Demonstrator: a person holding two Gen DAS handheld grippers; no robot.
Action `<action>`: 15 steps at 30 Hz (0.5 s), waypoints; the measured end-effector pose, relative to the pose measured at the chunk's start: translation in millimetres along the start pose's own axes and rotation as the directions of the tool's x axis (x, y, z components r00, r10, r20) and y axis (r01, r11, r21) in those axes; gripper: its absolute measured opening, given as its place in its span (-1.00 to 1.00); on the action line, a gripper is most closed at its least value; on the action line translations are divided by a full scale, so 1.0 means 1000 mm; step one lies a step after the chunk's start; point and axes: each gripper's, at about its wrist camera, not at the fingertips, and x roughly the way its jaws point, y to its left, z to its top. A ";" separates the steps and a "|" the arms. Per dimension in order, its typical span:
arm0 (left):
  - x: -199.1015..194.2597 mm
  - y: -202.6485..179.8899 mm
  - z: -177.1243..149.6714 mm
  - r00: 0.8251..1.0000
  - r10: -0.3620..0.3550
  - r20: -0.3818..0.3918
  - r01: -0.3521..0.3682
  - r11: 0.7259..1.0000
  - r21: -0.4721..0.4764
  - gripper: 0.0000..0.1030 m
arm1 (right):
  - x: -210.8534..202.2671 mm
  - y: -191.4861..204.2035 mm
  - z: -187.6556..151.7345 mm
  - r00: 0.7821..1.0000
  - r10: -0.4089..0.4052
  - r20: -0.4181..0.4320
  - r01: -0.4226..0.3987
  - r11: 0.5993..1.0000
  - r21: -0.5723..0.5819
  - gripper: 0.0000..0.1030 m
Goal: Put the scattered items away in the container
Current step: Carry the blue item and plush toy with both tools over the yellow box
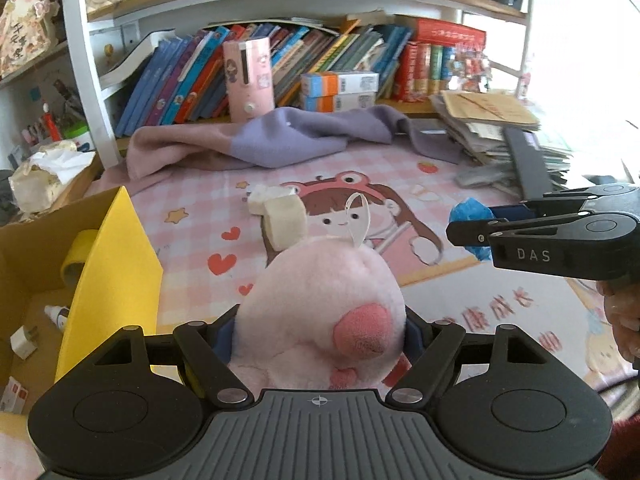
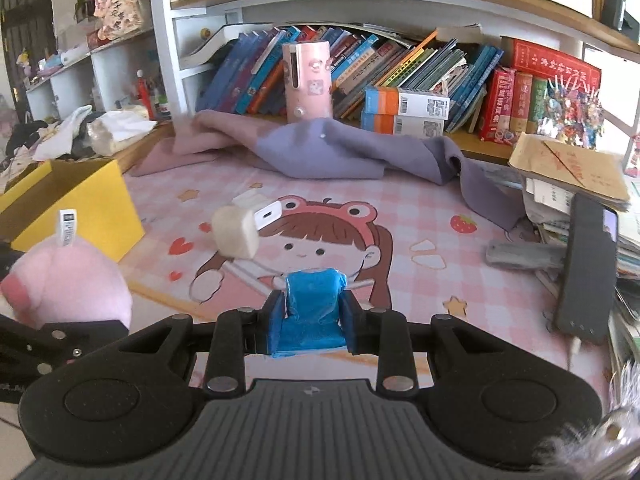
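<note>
My left gripper (image 1: 320, 332) is shut on a pink plush toy (image 1: 320, 300), held above the pink cartoon mat; it also shows at the left of the right wrist view (image 2: 68, 280). My right gripper (image 2: 310, 312) is shut on a blue packet (image 2: 314, 308), which also shows in the left wrist view (image 1: 470, 214). The yellow-sided cardboard box (image 1: 116, 264) stands to the left, with a tape roll (image 1: 76, 258), a small bottle (image 1: 60, 314) and a white plug (image 1: 24, 342) inside. A cream block with a white charger (image 2: 240, 228) lies on the mat.
A pink and purple cloth (image 2: 304, 148) lies bunched at the back of the mat below the bookshelf (image 2: 360, 68). A stack of papers and envelopes (image 2: 572, 184) and a black phone (image 2: 586, 276) stand at the right. Crumpled bags (image 1: 44, 176) sit beyond the box.
</note>
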 end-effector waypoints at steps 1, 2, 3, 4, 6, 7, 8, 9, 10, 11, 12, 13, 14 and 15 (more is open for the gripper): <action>-0.005 0.000 -0.002 1.000 -0.007 0.005 0.007 1.000 0.002 0.51 | -0.007 0.002 -0.002 1.000 -0.002 -0.002 0.002 1.000 0.007 -0.46; -0.010 0.000 -0.003 1.000 -0.015 0.011 0.015 1.000 0.000 0.51 | -0.013 0.005 -0.003 1.000 -0.005 -0.004 0.005 1.000 0.014 -0.46; -0.016 0.001 -0.005 1.000 -0.024 0.018 0.024 1.000 -0.005 0.51 | -0.019 0.008 -0.005 1.000 -0.009 -0.006 0.009 1.000 0.021 -0.46; -0.021 0.002 -0.007 0.999 -0.032 0.024 0.033 0.999 -0.010 0.51 | -0.025 0.011 -0.007 1.000 -0.011 -0.008 0.012 0.999 0.030 -0.46; -0.031 0.004 -0.011 0.998 -0.052 0.035 0.053 0.998 -0.018 0.51 | -0.036 0.018 -0.012 1.000 -0.013 -0.014 0.014 0.999 0.044 -0.46; -0.034 0.005 -0.014 0.997 -0.063 0.037 0.064 0.998 -0.018 0.51 | -0.040 0.021 -0.014 1.000 -0.012 -0.019 0.013 0.999 0.046 -0.46; -0.038 0.004 -0.016 0.997 -0.072 0.041 0.073 0.997 -0.013 0.51 | -0.044 0.025 -0.017 1.000 -0.012 -0.022 0.013 0.999 0.045 -0.46; -0.042 0.005 -0.018 0.996 -0.080 0.048 0.080 0.997 -0.005 0.51 | -0.048 0.030 -0.019 1.000 -0.014 -0.023 0.015 0.999 0.043 -0.46; -0.045 0.004 -0.020 0.995 -0.085 0.055 0.085 0.996 0.006 0.51 | -0.052 0.034 -0.021 1.000 -0.017 -0.022 0.018 0.999 0.040 -0.46; -0.049 0.005 -0.023 0.994 -0.090 0.062 0.089 0.996 0.018 0.51 | -0.056 0.039 -0.023 1.000 -0.021 -0.018 0.022 0.999 0.037 -0.46; -0.053 0.005 -0.025 0.993 -0.094 0.071 0.092 0.995 0.030 0.51 | -0.060 0.044 -0.024 1.000 -0.028 -0.012 0.028 0.999 0.033 -0.46; -0.058 0.007 -0.028 0.992 -0.098 0.081 0.095 0.995 0.040 0.51 | -0.063 0.050 -0.025 0.999 -0.035 -0.006 0.035 0.999 0.028 -0.46; -0.063 0.008 -0.031 0.991 -0.102 0.089 0.098 0.994 0.047 0.51 | -0.066 0.054 -0.026 0.999 -0.041 0.000 0.041 0.999 0.025 -0.46; -0.068 0.010 -0.034 0.990 -0.106 0.097 0.101 0.993 0.053 0.51 | -0.069 0.060 -0.027 0.999 -0.047 0.005 0.047 0.999 0.023 -0.46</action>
